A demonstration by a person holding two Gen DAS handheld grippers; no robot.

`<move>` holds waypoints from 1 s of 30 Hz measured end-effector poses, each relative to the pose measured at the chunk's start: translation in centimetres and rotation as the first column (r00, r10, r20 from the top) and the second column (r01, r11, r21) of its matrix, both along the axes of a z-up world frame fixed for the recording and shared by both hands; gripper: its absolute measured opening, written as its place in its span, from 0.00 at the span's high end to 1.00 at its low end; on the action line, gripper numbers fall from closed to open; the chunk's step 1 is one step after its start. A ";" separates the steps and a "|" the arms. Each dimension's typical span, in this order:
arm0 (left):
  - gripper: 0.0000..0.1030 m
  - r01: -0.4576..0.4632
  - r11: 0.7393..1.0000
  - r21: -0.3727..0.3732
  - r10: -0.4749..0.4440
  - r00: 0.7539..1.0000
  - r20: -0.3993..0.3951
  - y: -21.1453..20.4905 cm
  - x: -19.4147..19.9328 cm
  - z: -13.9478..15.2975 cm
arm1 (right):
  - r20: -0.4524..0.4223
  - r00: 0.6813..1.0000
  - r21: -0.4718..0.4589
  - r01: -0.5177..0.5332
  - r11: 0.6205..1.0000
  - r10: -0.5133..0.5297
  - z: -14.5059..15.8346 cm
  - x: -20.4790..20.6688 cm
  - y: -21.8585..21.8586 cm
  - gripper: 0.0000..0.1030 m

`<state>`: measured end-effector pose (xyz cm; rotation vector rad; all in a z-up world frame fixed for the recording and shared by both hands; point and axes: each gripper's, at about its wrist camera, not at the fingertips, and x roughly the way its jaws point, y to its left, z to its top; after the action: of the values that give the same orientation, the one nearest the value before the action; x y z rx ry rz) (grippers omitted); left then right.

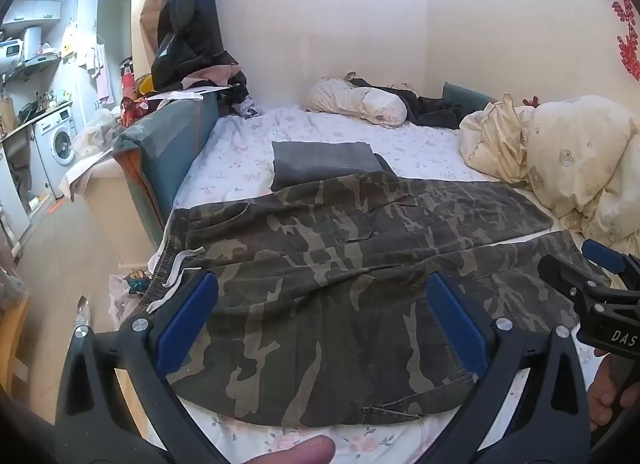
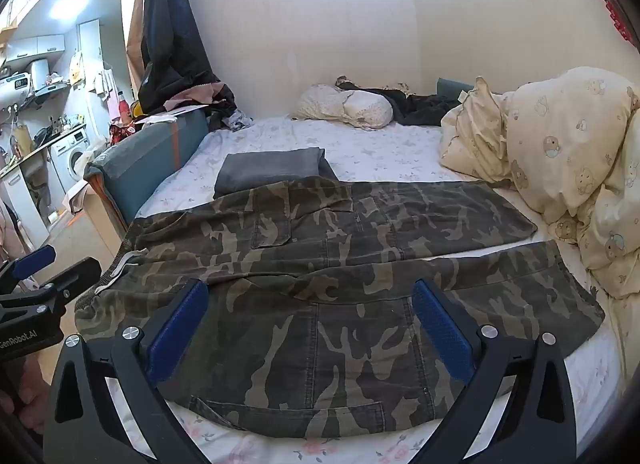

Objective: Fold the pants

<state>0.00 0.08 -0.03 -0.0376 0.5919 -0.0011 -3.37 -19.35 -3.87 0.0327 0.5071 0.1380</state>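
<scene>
pants (image 1: 320,264) below open hand-held gripper (image 1: 322,316)

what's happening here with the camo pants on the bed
A person holds a two-finger gripper in each hand over camouflage pants spread flat on the bed, waistband to the left and both legs running right, side by side with a gap between them. The left gripper and right gripper are both open and grip nothing, so no fold has been made. A folded grey garment lies just behind the pants, and a rumpled cream duvet sits to the right.
</scene>
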 end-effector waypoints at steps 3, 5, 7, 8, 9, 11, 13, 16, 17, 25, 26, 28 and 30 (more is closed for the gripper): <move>0.00 -0.003 1.000 0.021 0.003 1.000 0.012 -0.1 -0.1 0.0 | 0.002 1.000 0.000 -0.001 1.000 0.001 0.0 0.0 -0.1 0.00; 0.00 -0.004 1.000 0.018 0.004 1.000 0.009 -0.1 -0.1 0.1 | 0.002 1.000 -0.004 0.001 1.000 -0.001 0.0 0.0 0.0 0.00; 0.00 -0.003 1.000 0.025 0.003 1.000 0.011 -0.1 -0.1 0.0 | 0.001 1.000 -0.003 0.000 1.000 0.000 0.0 0.1 -0.1 0.00; 0.00 -0.002 1.000 0.024 0.002 1.000 0.009 -0.2 -0.1 0.0 | 0.001 1.000 -0.001 0.000 1.000 0.000 0.0 0.1 -0.1 0.00; 0.00 -0.002 1.000 0.024 0.002 1.000 0.008 -0.2 -0.1 0.0 | 0.002 1.000 0.000 0.000 1.000 0.000 0.0 0.1 -0.1 0.00; 0.00 0.000 1.000 0.022 0.000 1.000 0.006 -0.3 -0.2 0.0 | 0.002 1.000 0.001 -0.001 1.000 0.001 0.0 0.1 -0.1 0.00; 0.00 0.001 1.000 0.022 -0.001 1.000 0.006 -0.5 -0.4 0.0 | 0.002 1.000 0.002 0.000 1.000 0.000 0.0 0.1 -0.2 0.00; 0.00 -0.001 1.000 0.021 0.001 1.000 0.004 -0.2 0.0 0.0 | 0.002 1.000 0.003 -0.001 1.000 0.001 0.1 0.1 -0.2 0.00; 0.00 -0.001 1.000 0.022 0.001 1.000 0.004 -0.2 0.0 0.0 | 0.002 1.000 0.004 -0.001 1.000 0.001 0.1 0.1 -0.2 0.00; 0.00 -0.002 1.000 0.020 0.002 1.000 0.004 0.2 0.0 -0.3 | 0.003 1.000 0.005 0.000 1.000 0.000 0.1 0.2 -0.3 0.00; 0.00 -0.002 1.000 0.019 0.002 1.000 0.004 0.2 0.0 -0.3 | 0.002 1.000 0.006 -0.002 1.000 0.002 0.1 0.2 -0.3 0.00; 0.00 -0.002 1.000 0.020 0.002 1.000 0.002 0.2 0.1 -0.3 | 0.003 1.000 0.006 -0.001 1.000 0.001 0.1 0.2 -0.4 0.00; 0.00 -0.002 1.000 0.017 0.002 1.000 0.002 0.2 0.0 -0.3 | 0.003 1.000 0.006 -0.002 1.000 0.002 0.1 0.2 -0.4 0.00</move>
<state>0.03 0.32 -0.32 -0.0215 0.5898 0.0064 -3.15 -19.73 -3.78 0.0379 0.5042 0.1419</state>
